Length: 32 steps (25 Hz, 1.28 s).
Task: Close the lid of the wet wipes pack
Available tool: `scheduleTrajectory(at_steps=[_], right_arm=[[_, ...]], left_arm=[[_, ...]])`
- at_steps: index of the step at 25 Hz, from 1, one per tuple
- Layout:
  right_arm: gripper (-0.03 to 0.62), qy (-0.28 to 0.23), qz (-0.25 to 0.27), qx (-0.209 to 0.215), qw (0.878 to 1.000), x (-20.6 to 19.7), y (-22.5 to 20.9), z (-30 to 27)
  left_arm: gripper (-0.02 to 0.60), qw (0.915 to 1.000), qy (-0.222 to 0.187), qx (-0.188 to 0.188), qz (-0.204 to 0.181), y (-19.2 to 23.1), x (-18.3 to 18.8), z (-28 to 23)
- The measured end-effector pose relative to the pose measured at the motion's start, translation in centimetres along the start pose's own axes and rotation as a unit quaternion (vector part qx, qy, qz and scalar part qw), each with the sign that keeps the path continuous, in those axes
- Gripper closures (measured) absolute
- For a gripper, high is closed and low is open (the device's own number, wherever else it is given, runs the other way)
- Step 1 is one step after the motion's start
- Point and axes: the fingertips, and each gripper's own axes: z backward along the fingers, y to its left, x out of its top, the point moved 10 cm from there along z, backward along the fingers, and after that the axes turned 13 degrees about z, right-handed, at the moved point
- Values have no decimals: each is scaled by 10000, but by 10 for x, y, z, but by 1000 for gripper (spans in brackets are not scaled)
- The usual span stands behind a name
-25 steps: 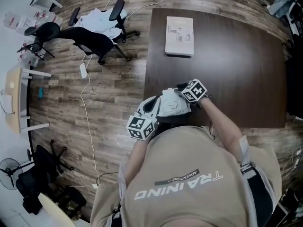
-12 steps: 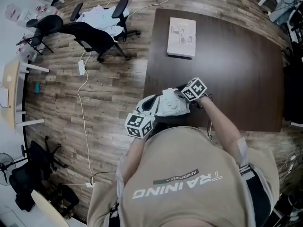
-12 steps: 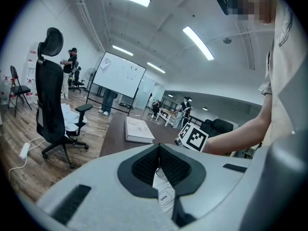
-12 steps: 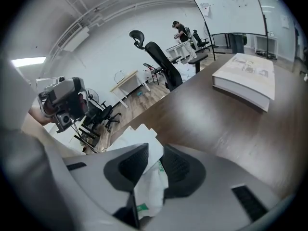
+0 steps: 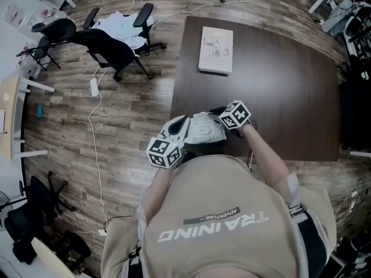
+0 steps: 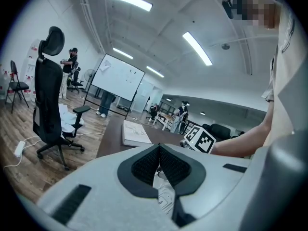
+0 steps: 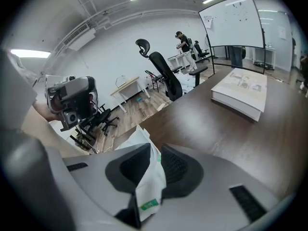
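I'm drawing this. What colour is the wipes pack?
The wipes pack is white with a small green label, clearest in the right gripper view.

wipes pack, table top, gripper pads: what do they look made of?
Wet wipes pack: thin white plastic film, slightly glossy. It creases and folds where the right gripper pinches it.
Table: dark brown wood-look top, possibly laminate or veneer. It shows faint grain and a soft sheen.
Pads: dark and matte with a ribbed texture, probably rubber.

The right hand-held gripper pinches the wet wipes pack.
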Motion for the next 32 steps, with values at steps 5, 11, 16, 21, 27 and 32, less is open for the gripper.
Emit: scheduleTrajectory(at_steps=[5,11,16,21,27,32], right_arm=[[530,-34,39,-98,9999,-4,6,7],[534,-76,127,-149,9998,-8,18,16],[534,-42,202,-174,9996,-9,30,22],[534,71,382,-227,9990,-6,43,24],[533,165,433,-292,9985,-10,56,25],[533,279,456,-251,9983,-17,68,22]], left_arm=[[572,10000,23,-77,-36,-1,-1,-1],[572,9998,98,-150,77,2,-8,7],[572,9998,79,-144,84,4,-7,14],[572,9996,138,-240,60,6,-7,17],[572,9991,240,-343,49,9,-14,20],[572,9987,303,-395,89,10,-20,24]])
